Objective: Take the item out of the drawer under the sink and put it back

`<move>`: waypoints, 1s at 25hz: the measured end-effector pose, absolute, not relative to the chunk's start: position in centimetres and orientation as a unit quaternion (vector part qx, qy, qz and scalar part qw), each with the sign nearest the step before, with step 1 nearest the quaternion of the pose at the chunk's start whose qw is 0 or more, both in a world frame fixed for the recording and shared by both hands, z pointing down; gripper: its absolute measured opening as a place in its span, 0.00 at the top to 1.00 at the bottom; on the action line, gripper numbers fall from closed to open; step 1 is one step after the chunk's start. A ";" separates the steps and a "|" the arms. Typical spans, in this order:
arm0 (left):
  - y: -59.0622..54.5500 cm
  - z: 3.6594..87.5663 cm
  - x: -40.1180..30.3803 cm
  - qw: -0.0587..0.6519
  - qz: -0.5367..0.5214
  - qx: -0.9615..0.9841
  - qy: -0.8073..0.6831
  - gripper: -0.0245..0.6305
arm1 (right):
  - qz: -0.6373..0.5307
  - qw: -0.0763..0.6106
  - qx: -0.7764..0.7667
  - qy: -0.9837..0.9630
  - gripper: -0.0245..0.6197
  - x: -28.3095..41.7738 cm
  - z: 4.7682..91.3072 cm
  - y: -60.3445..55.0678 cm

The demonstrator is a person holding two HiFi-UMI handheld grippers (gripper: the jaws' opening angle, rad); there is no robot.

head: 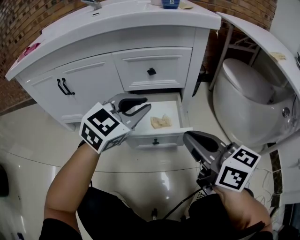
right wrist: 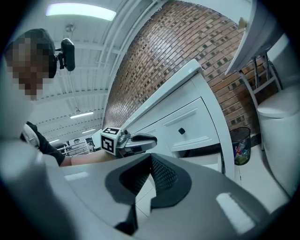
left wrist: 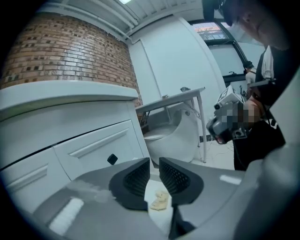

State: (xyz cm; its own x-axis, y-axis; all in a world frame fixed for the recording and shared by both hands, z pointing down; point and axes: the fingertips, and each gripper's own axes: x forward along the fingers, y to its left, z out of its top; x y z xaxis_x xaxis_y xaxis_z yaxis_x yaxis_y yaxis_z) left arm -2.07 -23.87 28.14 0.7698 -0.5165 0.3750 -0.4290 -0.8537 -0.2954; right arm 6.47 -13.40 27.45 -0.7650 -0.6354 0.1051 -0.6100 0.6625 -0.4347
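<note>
The item (head: 161,122), small, tan and crumpled, its kind hard to make out, lies inside the open drawer (head: 154,139); the left gripper (head: 146,103) hovers just above the drawer, jaws slightly apart with nothing between them; the right gripper (head: 187,137) hangs in front of the drawer, jaws together and empty; its marker cube (head: 237,168) bears black-and-white squares; a blue object (head: 170,4) on the vanity top (head: 122,21) is cut off by the upper edge.

Two tongs: left tongs (head: 146,103) at centre, right tongs (head: 187,137) at lower right. Two drawers: closed drawer (head: 159,58) above, open drawer (head: 164,139) below. One tan item (head: 161,122) at centre. Two black door handles (head: 65,86) at left. One toilet (head: 243,82) at right.
</note>
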 end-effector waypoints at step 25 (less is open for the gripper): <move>-30.0 49.6 3.9 0.079 -0.506 -0.859 0.025 0.82 | -0.288 0.038 -0.331 0.898 0.95 7.8 29.0 -15.7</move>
State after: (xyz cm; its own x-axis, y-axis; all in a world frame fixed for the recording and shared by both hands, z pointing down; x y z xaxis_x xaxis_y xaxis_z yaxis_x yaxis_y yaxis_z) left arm 3.90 -30.00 49.59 0.4867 -0.1229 0.8649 0.0361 -0.9864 -0.1605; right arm 7.77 -15.75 29.01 -0.7783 -0.6158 0.1228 -0.5724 0.6153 -0.5420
